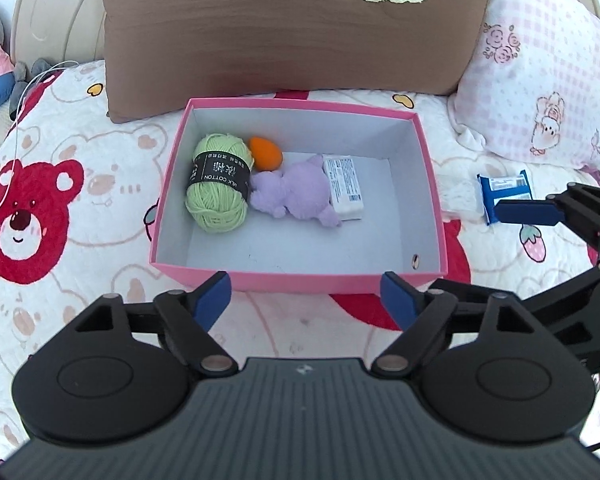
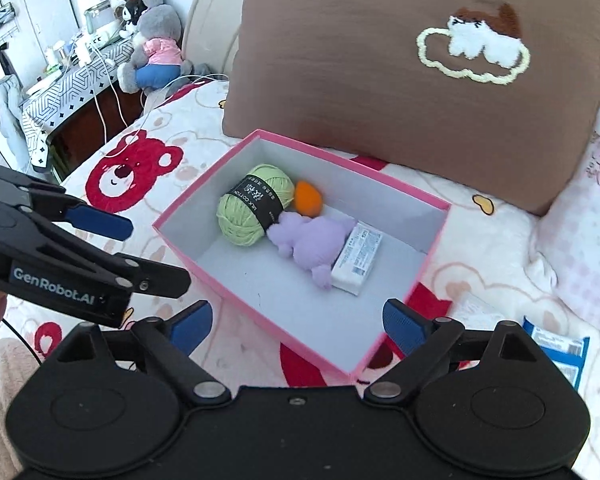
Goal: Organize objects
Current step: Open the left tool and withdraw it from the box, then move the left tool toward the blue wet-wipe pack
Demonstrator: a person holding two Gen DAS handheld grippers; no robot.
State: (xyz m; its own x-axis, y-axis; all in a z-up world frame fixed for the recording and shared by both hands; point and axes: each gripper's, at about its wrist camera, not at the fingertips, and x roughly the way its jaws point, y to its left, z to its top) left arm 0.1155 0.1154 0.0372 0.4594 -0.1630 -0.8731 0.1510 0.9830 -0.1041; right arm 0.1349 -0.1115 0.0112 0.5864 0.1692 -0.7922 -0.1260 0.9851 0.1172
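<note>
Left gripper (image 1: 306,300): fingers spread wide, holding nothing, low centre of frame before the pink box (image 1: 300,280). Right gripper (image 2: 296,326): fingers likewise wide, empty. Box centre frame on the bed, containing green yarn (image 1: 218,186), orange egg (image 1: 265,154), purple plush (image 1: 296,190), white packet (image 1: 346,188).

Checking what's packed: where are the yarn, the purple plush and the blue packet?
yarn (image 1: 217,184), left wrist view, on its black label.
purple plush (image 1: 296,192), left wrist view, on its body.
blue packet (image 2: 562,346), right wrist view, on its printed face.
</note>
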